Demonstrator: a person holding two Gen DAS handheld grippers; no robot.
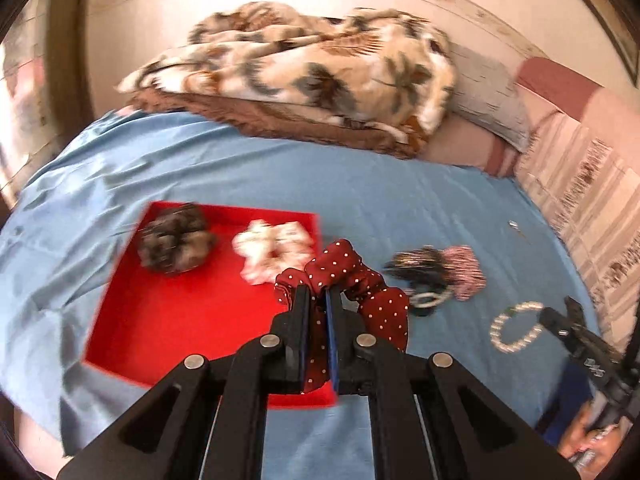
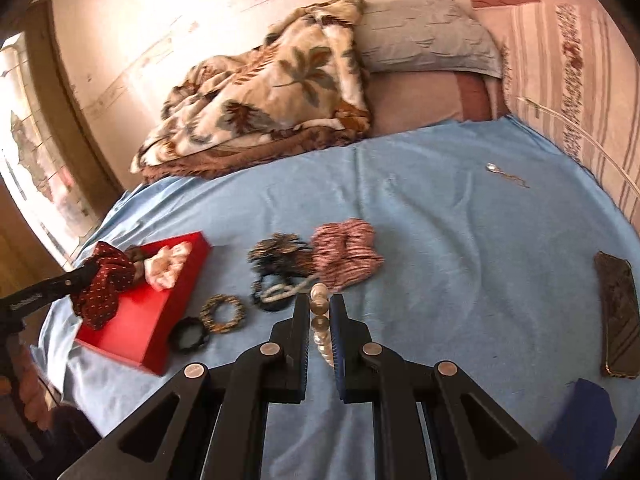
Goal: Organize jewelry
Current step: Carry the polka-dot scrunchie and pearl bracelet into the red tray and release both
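Note:
My left gripper (image 1: 318, 292) is shut on a dark red polka-dot scrunchie (image 1: 344, 264) and holds it over the right edge of the red tray (image 1: 168, 320). A grey-brown fuzzy scrunchie (image 1: 174, 242) and a white-pink scrunchie (image 1: 274, 248) lie in the tray. My right gripper (image 2: 319, 300) is shut on a pearl bracelet (image 2: 320, 320), lifted above the blue sheet. In the left wrist view that bracelet (image 1: 516, 328) hangs from the right gripper (image 1: 548, 314) at the right. The right wrist view shows the left gripper (image 2: 90, 272) with the red scrunchie (image 2: 104, 284) over the tray (image 2: 176, 308).
On the sheet lie a black-gold scrunchie (image 2: 280, 256), a pink striped scrunchie (image 2: 348, 256), a beaded dark hair tie (image 2: 276, 294), a leopard bangle (image 2: 223, 314) and a black ring (image 2: 188, 334). A phone (image 2: 618, 312) lies right; a small chain (image 2: 504, 174) and a blanket (image 2: 260, 104) lie farther back.

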